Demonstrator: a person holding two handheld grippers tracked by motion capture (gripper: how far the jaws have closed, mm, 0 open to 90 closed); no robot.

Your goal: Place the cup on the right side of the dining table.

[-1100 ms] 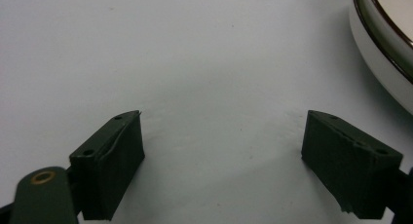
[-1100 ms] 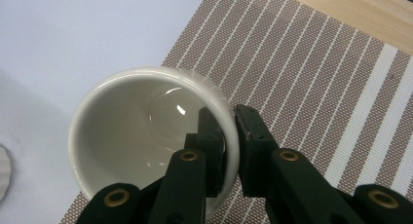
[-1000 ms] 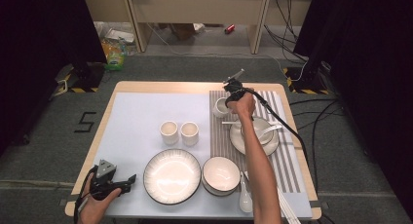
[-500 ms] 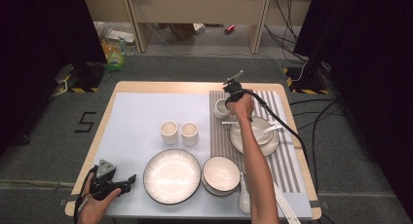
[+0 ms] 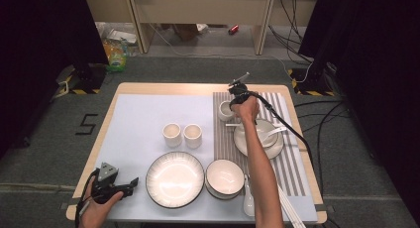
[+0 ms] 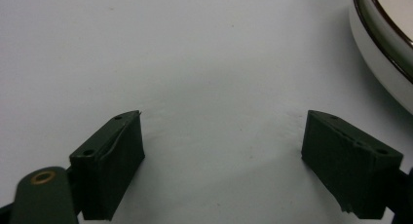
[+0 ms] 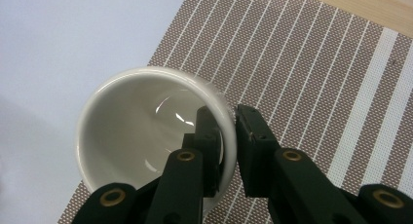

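table (image 5: 148, 91): wooden top, pale blue-grey mat over most of it.
placemat (image 5: 292, 163): brown with white stripes, on my right side of the table.
dinner plate (image 5: 175, 179): white, dark rim, near edge of the mat – its rim shows beside my left gripper (image 6: 221, 160).
bowl (image 5: 225, 178): white, just right of the dinner plate, at the placemat's edge.
small plate (image 5: 272, 147): on the placemat, spoon (image 5: 270, 133) lying across it.
two cups (image 5: 182, 135): side by side, mid-mat, upright.
target cup (image 7: 146, 131): white, upright, at the placemat's far left corner.
right gripper (image 7: 229, 141): clamped on the target cup's wall – one pad inside, one outside.
left gripper: mine, resting at the near left corner, jaws apart, only bare mat between them.
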